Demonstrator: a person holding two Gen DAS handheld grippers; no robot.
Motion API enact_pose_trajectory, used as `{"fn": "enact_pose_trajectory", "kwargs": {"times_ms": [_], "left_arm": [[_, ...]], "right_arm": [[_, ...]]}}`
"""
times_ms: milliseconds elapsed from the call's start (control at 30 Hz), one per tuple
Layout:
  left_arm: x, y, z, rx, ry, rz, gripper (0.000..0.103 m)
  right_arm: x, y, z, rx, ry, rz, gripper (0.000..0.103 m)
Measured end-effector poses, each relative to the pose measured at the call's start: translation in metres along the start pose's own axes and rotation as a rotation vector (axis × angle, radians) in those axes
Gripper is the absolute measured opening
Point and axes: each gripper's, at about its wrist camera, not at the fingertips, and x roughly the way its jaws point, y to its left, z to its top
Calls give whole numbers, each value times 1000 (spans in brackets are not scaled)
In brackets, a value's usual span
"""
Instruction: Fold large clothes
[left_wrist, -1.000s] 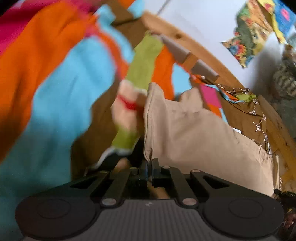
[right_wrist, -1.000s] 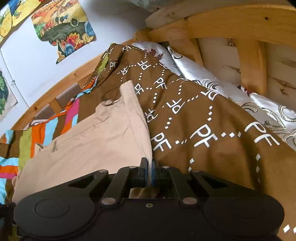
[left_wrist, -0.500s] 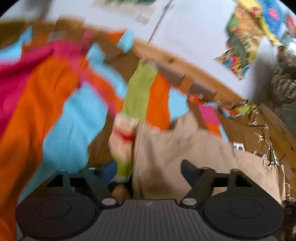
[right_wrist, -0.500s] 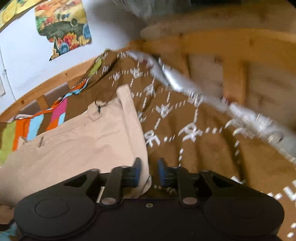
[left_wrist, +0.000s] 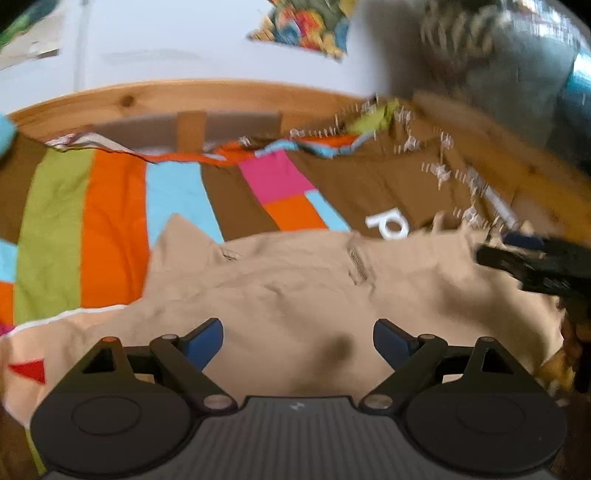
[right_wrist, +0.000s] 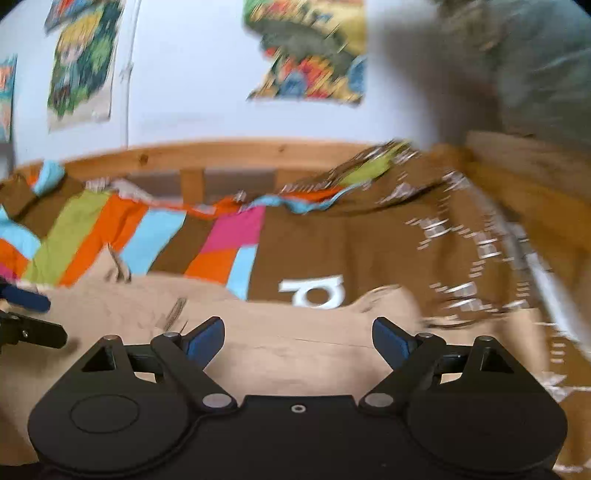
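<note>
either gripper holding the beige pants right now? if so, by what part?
Nothing is held. The left gripper and right gripper both have their jaws spread wide with no cloth between them; the beige pants lie loose on the bedspread.

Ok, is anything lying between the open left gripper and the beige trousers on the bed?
Nothing visible. The left gripper hangs open right over the beige trousers, bare cloth between its fingers.

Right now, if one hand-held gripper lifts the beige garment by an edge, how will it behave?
The beige garment is probably floppy: it lies wrinkled and draped on the patchwork bedspread. It would likely sag and unfold. It looks like thick woven cloth, so moderately heavy, not slippery.
</note>
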Motion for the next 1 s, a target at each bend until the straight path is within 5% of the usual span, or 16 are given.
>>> {"fn": "enact_pose_trajectory", "kwargs": {"times_ms": [133,267,500,600,667,733,833,1000], "left_arm": [[16,-4,-22,77,67,35,99],[23,1,-53,124,112,8,99],[23,6,-57,79,104,11,102],[-1,11,-58,-5,79,38,102],[-25,20,-66,-83,14,-42,102],[-47,28,-75,-141,-57,-111,102],[-62,36,-83,-221,-92,-85,102],[-80,49,-96,-352,-102,-103,102]], "right_arm": [[17,17,-41,-80,166,-59,91],[-8,8,-77,-9,129,-71,94],[-11,-5,-75,51,111,-39,101],[-42,-23,-60,107,9,-87,102],[-56,-36,-51,121,-50,-162,102],[-54,-52,-51,146,-17,-223,102],[-32,-74,-77,205,93,-232,98],[-33,-69,-80,171,65,-248,102]]}}
